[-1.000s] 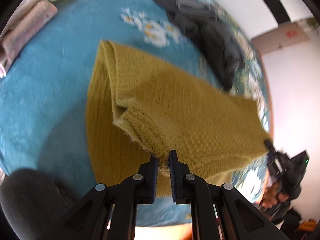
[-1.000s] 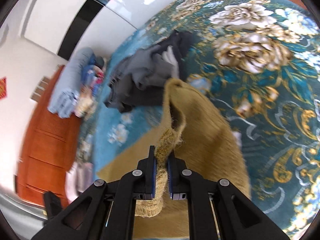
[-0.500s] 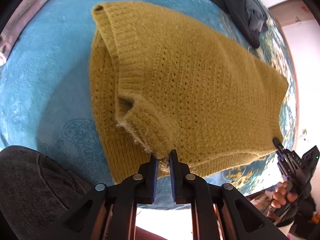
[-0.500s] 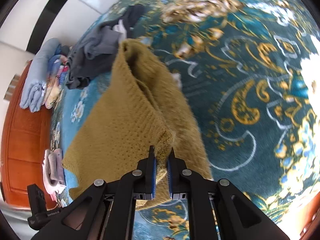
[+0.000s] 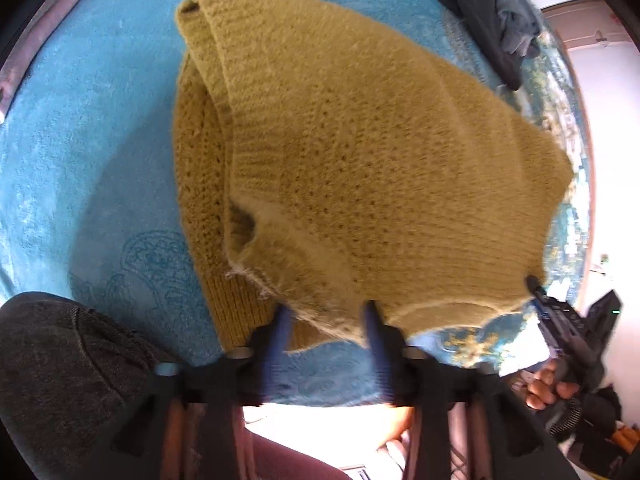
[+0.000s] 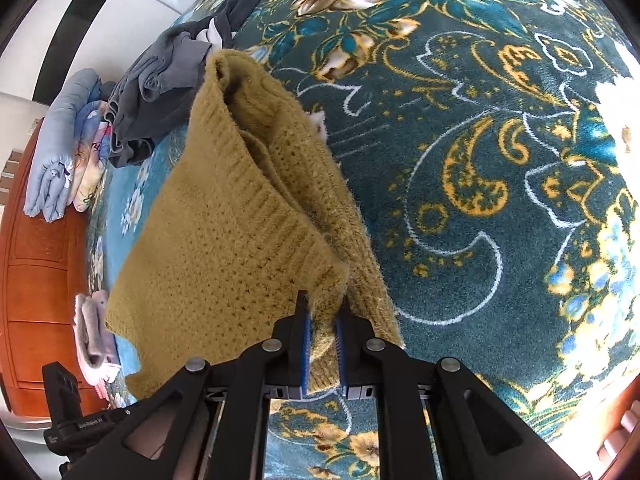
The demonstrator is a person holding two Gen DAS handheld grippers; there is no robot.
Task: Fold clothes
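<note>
A teal, plush bedspread patterned with gold paisleys and pale flowers (image 6: 480,168) carries everything here, and on it the mustard-yellow, chunky-knit sweater (image 5: 360,152) lies doubled over itself, its upper layer drawn back over the lower one with the near edge hanging just off the cloth. A heap of dark grey garments (image 6: 172,80) sits beyond it, touching or just beside its far corner, and a small pink-and-white folded pile (image 6: 94,328) lies near its other side. The right gripper (image 6: 322,320) pinches the ribbed corner of the knit between its blue pads. The left gripper (image 5: 326,320) shows its fingers spread apart and blurred, the fuzzy hem lying between them but not clamped. Judging by this, the fold is being laid down: it would go best if the right corner were lowered onto the under layer's edge so both hems line up, the knit kept taut enough to avoid a ridge, and the heavy wool smoothed flat.
</note>
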